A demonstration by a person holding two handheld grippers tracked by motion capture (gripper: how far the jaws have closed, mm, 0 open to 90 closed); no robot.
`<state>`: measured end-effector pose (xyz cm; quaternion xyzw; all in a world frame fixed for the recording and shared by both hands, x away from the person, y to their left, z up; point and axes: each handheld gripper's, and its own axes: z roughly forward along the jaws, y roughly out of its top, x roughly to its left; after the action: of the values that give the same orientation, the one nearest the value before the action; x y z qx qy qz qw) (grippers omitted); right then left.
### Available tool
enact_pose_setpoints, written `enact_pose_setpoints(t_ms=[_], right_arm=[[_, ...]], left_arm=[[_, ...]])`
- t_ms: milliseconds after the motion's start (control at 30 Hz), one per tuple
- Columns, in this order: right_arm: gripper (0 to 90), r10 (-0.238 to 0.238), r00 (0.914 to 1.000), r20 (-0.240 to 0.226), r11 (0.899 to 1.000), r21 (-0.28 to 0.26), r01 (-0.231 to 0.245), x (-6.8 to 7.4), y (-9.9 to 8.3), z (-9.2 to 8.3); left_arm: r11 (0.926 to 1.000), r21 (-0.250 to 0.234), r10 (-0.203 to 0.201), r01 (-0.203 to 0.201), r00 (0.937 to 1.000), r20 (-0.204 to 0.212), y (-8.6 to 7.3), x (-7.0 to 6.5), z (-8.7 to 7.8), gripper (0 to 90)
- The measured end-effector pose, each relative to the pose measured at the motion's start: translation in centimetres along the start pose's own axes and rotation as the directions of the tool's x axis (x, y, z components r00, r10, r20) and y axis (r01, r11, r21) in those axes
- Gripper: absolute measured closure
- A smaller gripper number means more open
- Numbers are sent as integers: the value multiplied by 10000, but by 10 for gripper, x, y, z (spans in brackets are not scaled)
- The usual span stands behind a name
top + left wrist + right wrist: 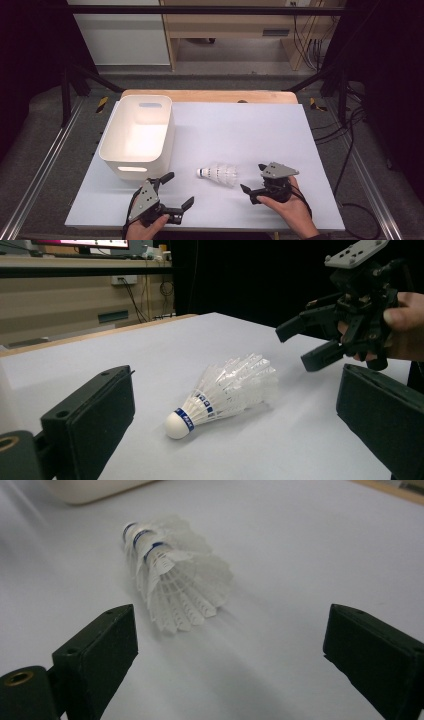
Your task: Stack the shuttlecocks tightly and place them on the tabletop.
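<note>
white desk (260, 125) under a dark frame. we see the shuttlecock (218, 174) lying on its side near the front edge, cork toward the white bin (137, 135) at the left edge. right tool (254, 182) just beside its skirt, jaws wide, nothing gripped. left tool (177, 189) wide too, front-left.

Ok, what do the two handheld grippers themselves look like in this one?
Both are black two-jaw tools. The left gripper and right gripper each carry a grey three-cornered plate with small holes on top, and a black cable trails from each. Up close, the jaws are blocky, flat-faced black pads with small screw holes. No sleeves are in view.
</note>
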<state>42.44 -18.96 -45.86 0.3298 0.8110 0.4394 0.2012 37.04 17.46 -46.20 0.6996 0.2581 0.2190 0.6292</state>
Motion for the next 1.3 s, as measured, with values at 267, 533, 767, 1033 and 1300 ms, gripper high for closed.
enact_pose_setpoints(t_ms=[267, 533, 767, 1033, 1300], right_arm=[[63, 745, 9954, 599, 9890, -1322, -661, -15, -6, -18], [72, 1039, 9912, 818, 9771, -1946, -863, -24, -14, -30], [74, 1225, 9852, 1197, 9653, -2451, -903, -31, -22, -43], [71, 1338, 9776, 1627, 9572, -2769, -849, -33, -29, -49], [68, 1489, 9763, 1568, 9498, -2973, -971, -36, -30, -50]], left_arm=[[10000, 67, -50, 50, 10000, -23, 0, -1, 1, 21], [9999, 150, -20, 20, 10000, 11, 3, -2, 2, 20], [9996, 300, -9, 1, 9997, 264, 10, -3, 10, 20], [9939, 1031, 306, -383, 9967, 748, 22, -7, 34, 21], [9813, 1724, 629, -857, 9891, 1335, 44, -8, 54, 23]])
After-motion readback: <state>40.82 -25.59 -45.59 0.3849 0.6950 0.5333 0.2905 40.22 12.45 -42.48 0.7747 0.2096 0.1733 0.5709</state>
